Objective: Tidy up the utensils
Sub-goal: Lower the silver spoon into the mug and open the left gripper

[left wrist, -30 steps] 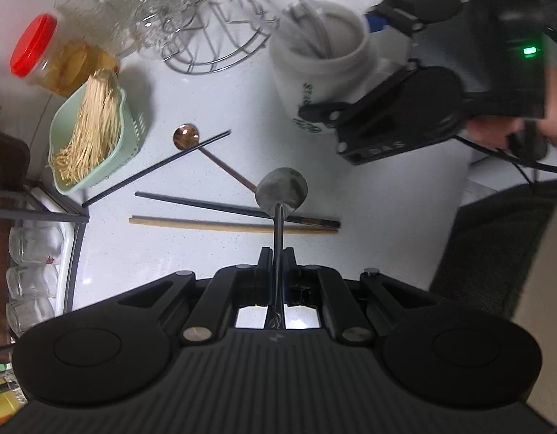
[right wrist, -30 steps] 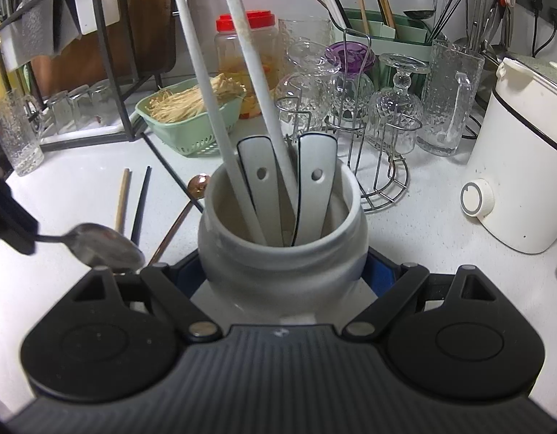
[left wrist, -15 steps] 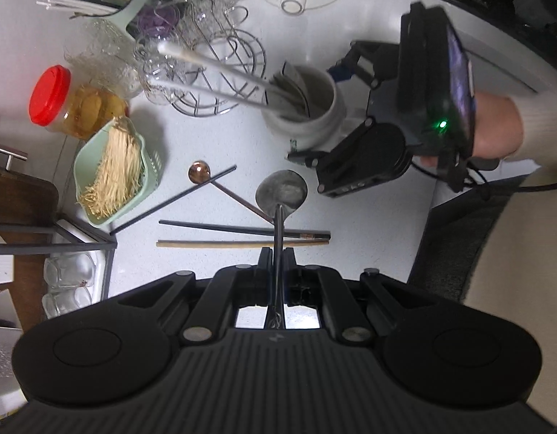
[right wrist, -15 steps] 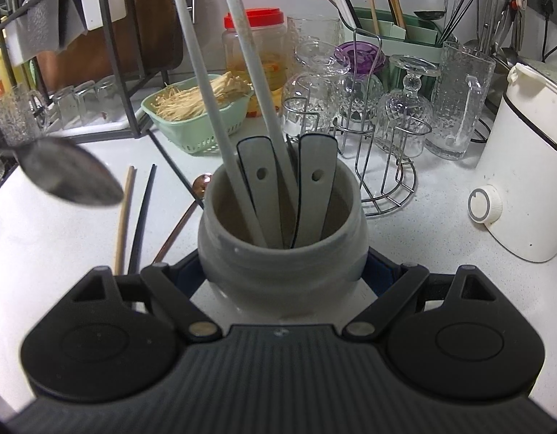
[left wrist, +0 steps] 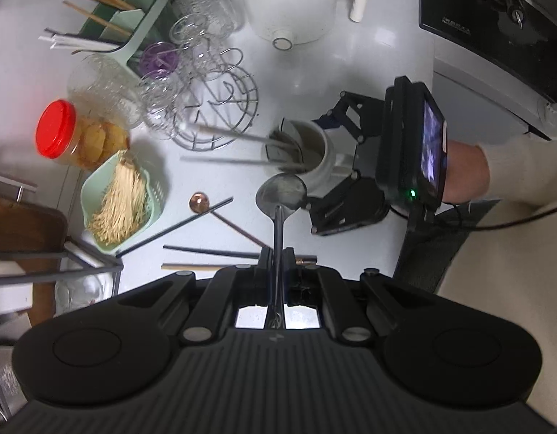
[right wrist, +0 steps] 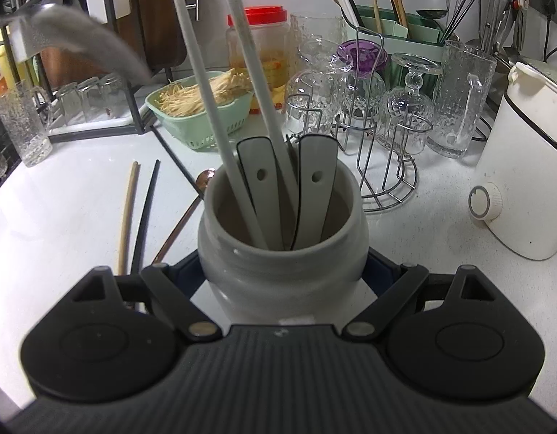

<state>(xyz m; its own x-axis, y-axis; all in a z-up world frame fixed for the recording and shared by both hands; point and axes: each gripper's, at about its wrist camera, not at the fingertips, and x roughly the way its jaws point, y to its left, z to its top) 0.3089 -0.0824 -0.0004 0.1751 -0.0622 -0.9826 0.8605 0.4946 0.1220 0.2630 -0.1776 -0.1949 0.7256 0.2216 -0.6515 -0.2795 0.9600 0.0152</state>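
Our left tool (left wrist: pixel 278 253) has lifted the metal spoon (left wrist: pixel 281 195) clear of the counter (left wrist: pixel 213 181), still pinching its handle; the bowl now hangs beside the crock (right wrist: pixel 282 253), which our right tool (right wrist: pixel 282 289) keeps clamped. Chopsticks (left wrist: pixel 209 252) remain below.

Bare counter (right wrist: pixel 54 224) lies open toward its left front edge; two tall white handles (right wrist: pixel 220 83) crowd the crock's mouth (right wrist: pixel 282 199), glass rack (right wrist: pixel 372 123) just behind.
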